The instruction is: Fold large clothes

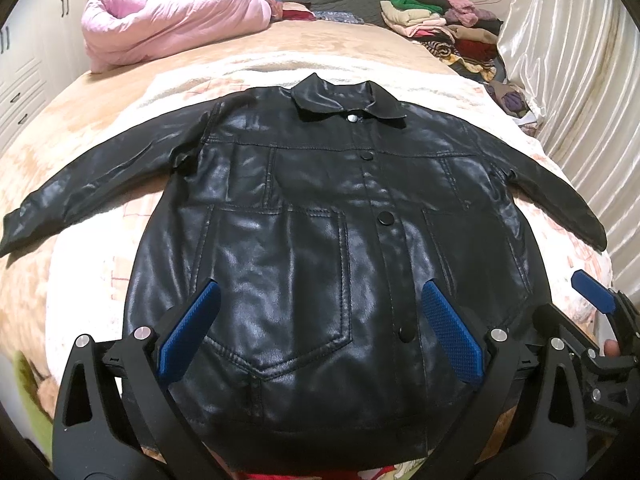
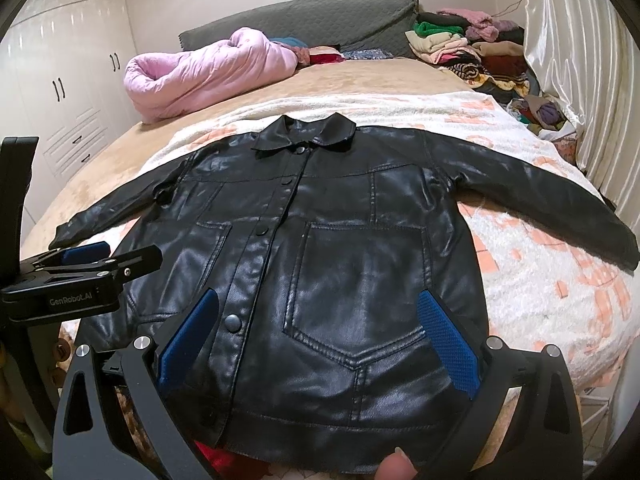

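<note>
- The jacket [image 1: 320,216] lies flat on the bed [image 1: 80,128], front up and buttoned, collar [image 1: 344,100] at the far end and hem nearest me. Both sleeves are spread out to its sides.
- My left gripper [image 1: 320,332] hovers over the jacket's lower left half, jaws spread wide and holding nothing.
- My right gripper [image 2: 320,344] hangs over the jacket's lower right half by the pocket [image 2: 360,292], equally released and empty.
- The jacket looks like glossy faux leather. I judge it heavier than cloth, somewhat stiff and slick, so it may slide between the pads and spring back from a fold.
- I would pinch at seamed edges: a cuff [image 1: 12,232] or the shoulder seam, where the layers are thicker and give grip.
- The smooth panels I would avoid.
</note>
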The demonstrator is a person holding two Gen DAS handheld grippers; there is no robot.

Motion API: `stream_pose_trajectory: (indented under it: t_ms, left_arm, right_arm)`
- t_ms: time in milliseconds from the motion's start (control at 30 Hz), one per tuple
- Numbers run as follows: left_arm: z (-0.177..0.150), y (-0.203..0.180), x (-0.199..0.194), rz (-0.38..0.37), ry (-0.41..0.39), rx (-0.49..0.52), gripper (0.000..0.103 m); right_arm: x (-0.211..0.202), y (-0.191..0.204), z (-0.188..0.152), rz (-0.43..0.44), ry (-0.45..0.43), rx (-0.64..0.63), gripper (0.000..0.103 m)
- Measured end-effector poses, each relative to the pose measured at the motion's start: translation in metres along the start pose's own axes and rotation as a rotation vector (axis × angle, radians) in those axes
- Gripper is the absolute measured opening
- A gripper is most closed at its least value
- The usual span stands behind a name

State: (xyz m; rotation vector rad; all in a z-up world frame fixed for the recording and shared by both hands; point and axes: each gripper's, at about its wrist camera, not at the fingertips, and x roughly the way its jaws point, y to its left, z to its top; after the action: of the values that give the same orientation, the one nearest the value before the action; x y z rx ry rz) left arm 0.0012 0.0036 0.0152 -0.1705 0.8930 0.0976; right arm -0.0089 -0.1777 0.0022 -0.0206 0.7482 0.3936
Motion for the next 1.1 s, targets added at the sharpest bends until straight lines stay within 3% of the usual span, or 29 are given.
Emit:
stream_pose_trajectory:
  t_ms: [767,1100]
  left_arm:
    - [0.074,0.017,0.031,0.032,-0.007,-0.057,0.094]
    - [0.109,0.005,0.043,0.023,-0.024,-0.039,0.094]
  right_arm:
    - [0.021,-0.013,0.095,-0.024,-0.078,0.005,0.099]
    - [0.031,-0.030,0.125,-0.035,-0.092,0.037,0.099]
